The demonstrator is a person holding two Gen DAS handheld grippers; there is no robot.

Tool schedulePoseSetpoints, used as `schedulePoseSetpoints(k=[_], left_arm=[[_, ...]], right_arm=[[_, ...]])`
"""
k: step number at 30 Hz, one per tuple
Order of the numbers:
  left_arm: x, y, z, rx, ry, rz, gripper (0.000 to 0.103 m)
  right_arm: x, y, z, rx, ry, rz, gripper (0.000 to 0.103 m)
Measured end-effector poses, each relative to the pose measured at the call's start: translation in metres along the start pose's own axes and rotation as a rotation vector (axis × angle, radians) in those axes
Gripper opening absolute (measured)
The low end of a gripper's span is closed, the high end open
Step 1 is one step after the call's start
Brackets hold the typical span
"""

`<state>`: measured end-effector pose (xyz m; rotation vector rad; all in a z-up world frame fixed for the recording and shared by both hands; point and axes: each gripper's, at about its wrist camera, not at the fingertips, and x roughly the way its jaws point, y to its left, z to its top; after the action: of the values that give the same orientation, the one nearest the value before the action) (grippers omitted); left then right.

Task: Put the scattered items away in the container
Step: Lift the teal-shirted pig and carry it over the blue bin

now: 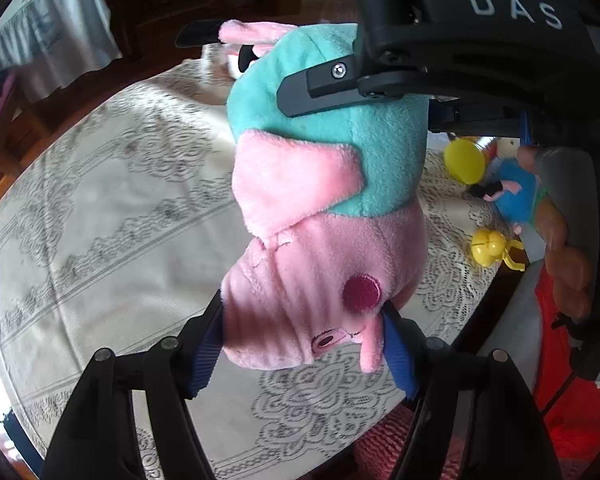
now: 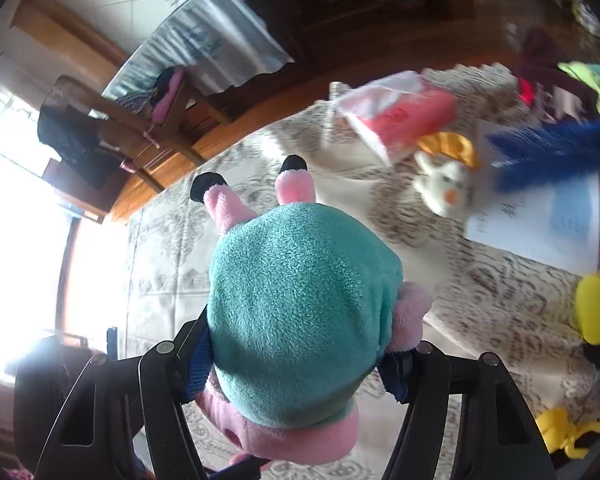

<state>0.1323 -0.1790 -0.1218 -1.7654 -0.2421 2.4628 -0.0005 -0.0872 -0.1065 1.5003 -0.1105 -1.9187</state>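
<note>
Above the lace-covered bench (image 1: 100,216), I've got the plush pig (image 1: 324,184) pinched at its head by my left hand-held gripper (image 1: 304,344). My right hand-held gripper (image 2: 296,364) clamps its teal body, so it hangs between both.

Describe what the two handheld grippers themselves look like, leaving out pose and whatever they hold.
Both are matte black plastic. The left gripper has linkage arms with round silver pivot pins and ribbed blue pads on its fingers. The right gripper matches, with blue pads; the left view shows its body lettered DAS in white, plus a silver screw.
</note>
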Motion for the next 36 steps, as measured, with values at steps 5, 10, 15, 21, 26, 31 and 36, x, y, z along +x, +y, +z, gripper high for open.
schedulePoseSetpoints(k=[5,10,15,21,26,31,36], left_arm=[[-0.015,0.040,-0.019,-0.074,-0.021,0.018,0.069],[-0.031,0.091,-0.040,-0.157,-0.037,0.044,0.070],[-0.051,0.143,-0.068,-0.255,-0.062,0.079,0.070],[-0.079,0.206,-0.116,-0.392,-0.093,0.124,0.070],[-0.105,0.259,-0.171,-0.533,-0.123,0.174,0.070],[-0.130,0.310,-0.238,-0.676,-0.140,0.237,0.071],[-0.151,0.355,-0.311,-0.820,-0.137,0.308,0.071]], right_arm=[[0.028,0.049,0.010,-0.070,0.036,0.018,0.067],[0.061,0.106,0.014,-0.151,0.080,0.048,0.067],[0.094,0.170,0.014,-0.250,0.122,0.086,0.067],[0.136,0.262,0.001,-0.393,0.192,0.132,0.067],[0.171,0.350,-0.029,-0.536,0.261,0.176,0.067],[0.206,0.439,-0.075,-0.676,0.333,0.236,0.067],[0.241,0.527,-0.139,-0.808,0.411,0.299,0.067]])
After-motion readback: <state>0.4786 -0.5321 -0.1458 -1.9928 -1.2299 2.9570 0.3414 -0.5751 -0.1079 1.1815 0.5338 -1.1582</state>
